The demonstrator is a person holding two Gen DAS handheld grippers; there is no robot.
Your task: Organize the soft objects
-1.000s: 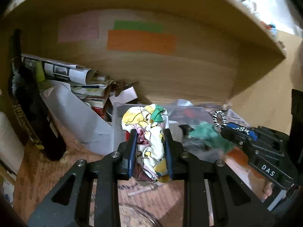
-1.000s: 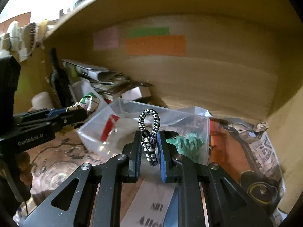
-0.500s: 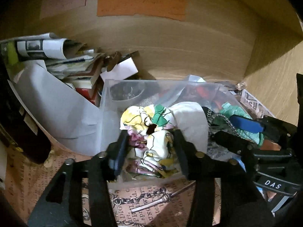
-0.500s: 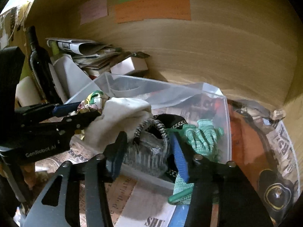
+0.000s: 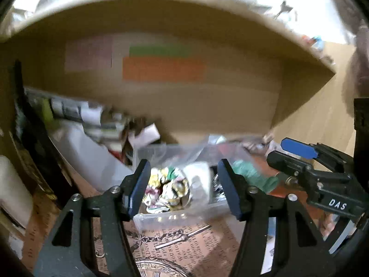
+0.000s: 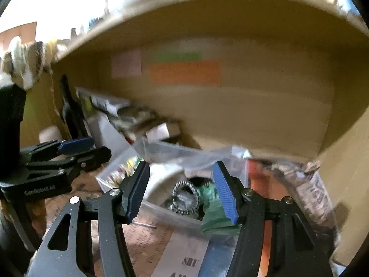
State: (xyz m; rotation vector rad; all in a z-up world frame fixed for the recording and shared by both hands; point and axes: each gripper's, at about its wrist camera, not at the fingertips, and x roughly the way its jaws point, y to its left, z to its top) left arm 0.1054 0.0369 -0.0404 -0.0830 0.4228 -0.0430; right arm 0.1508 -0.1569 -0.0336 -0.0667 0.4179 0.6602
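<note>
Two grippers spread wide, nothing held, both just in front of the bin (image 5: 170,217).

Left gripper (image 5: 182,189): jaws wide apart, empty; floral cloth (image 5: 167,188) seen lying in the bin's left part, beside a white cloth (image 5: 199,182). Right gripper (image 6: 181,192): jaws wide apart, empty; striped loop (image 6: 185,199) seen resting in the bin, green cloth (image 6: 215,217) draped over the bin's near-right rim. Bottle (image 5: 30,143) stood left of the bin; frames are motion-blurred.
</note>
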